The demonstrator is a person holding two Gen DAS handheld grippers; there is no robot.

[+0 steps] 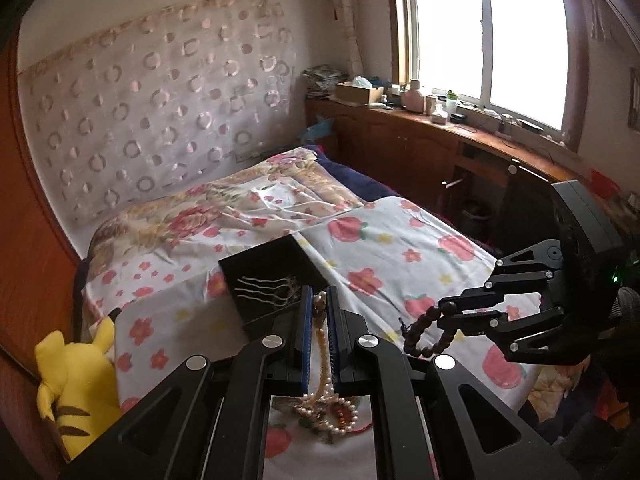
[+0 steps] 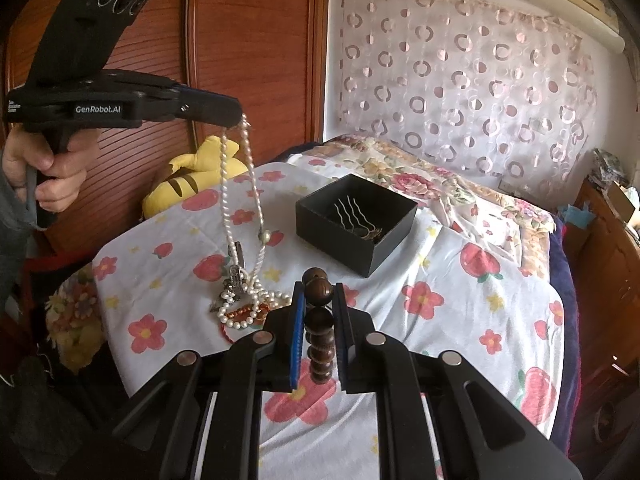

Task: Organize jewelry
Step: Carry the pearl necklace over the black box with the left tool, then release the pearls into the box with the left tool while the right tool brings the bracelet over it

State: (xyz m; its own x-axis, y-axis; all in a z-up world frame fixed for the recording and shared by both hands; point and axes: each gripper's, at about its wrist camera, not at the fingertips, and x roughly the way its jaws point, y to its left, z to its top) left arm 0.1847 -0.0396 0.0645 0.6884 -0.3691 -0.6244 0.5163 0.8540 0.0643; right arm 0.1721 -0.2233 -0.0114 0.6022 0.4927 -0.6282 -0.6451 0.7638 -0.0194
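My left gripper [image 1: 319, 298] is shut on a pearl necklace [image 1: 320, 344], lifted above the bed; in the right wrist view that gripper [image 2: 236, 114] is at upper left and the necklace [image 2: 224, 184] hangs from it in two strands down to a jewelry pile [image 2: 244, 300] on the sheet. My right gripper [image 2: 318, 286] is shut on a dark wooden bead bracelet [image 2: 318, 320]; from the left wrist view the bracelet [image 1: 430, 330] dangles in a loop from that gripper [image 1: 442, 306]. An open black box [image 2: 356, 222] with wavy hairpins inside sits beyond both grippers.
The floral bed sheet [image 2: 440, 300] covers a raised surface that drops off at its left and near edges. A yellow plush toy [image 2: 192, 176] lies against the wooden wardrobe. A person's hand [image 2: 36, 168] holds the left gripper's handle. A wooden desk [image 1: 440, 136] runs under the window.
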